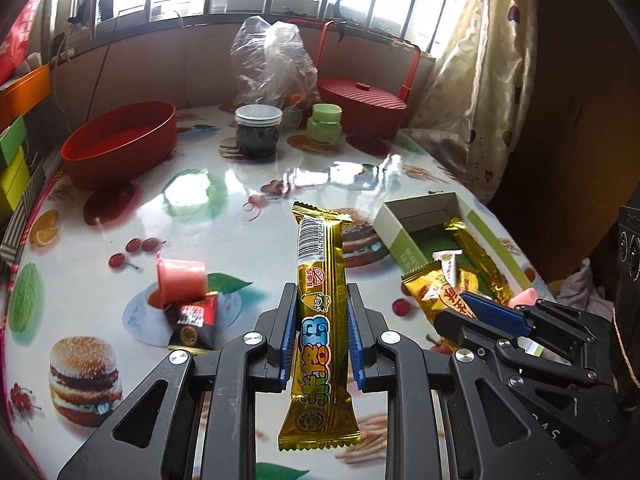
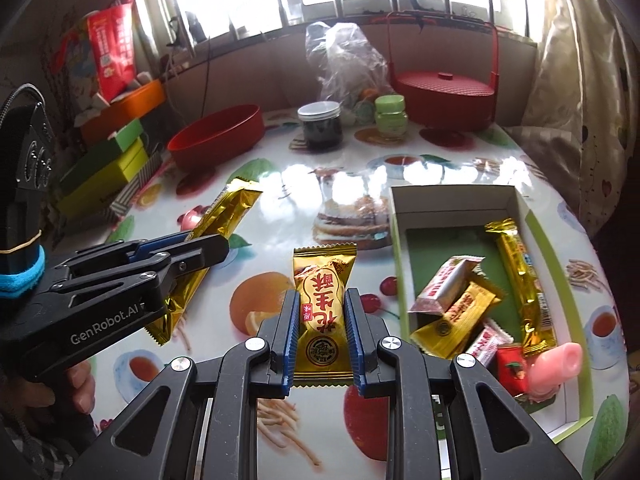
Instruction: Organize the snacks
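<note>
Table [image 1: 248, 184] surface, covered by a glossy cloth printed with fruit and burgers, carries all task items. A red tub [image 1: 120, 144], a lidded red basket [image 1: 362, 100], a dark jar [image 1: 257, 131] and a small green jar [image 1: 325, 122] stand at the far side, well apart from the work area.

The open box [image 2: 452, 200] with the green floor lies on the right side of the table and serves, by judgement, as the collection point. It already holds a long gold bar [image 2: 524, 276], several small wrapped sweets [image 2: 452, 300] and a pink jelly cup [image 2: 556, 368] at its near end.

The left hand-held gripper [image 1: 322, 320] is clenched on a long gold snack stick [image 1: 320, 300], held clear of the table, left of the box. The right hand-held gripper [image 2: 320, 328] is clenched on a short gold peanut candy [image 2: 322, 312], also held clear of the table, just left of the box wall.

Remaining on the table in the left view: a second pink jelly cup [image 1: 180, 282] lying on its side, touching a small dark-and-red packet [image 1: 196, 322].

Assessment: sorting is roughly past the midpoint. Two items are in transit, and at least two are still to be collected.
</note>
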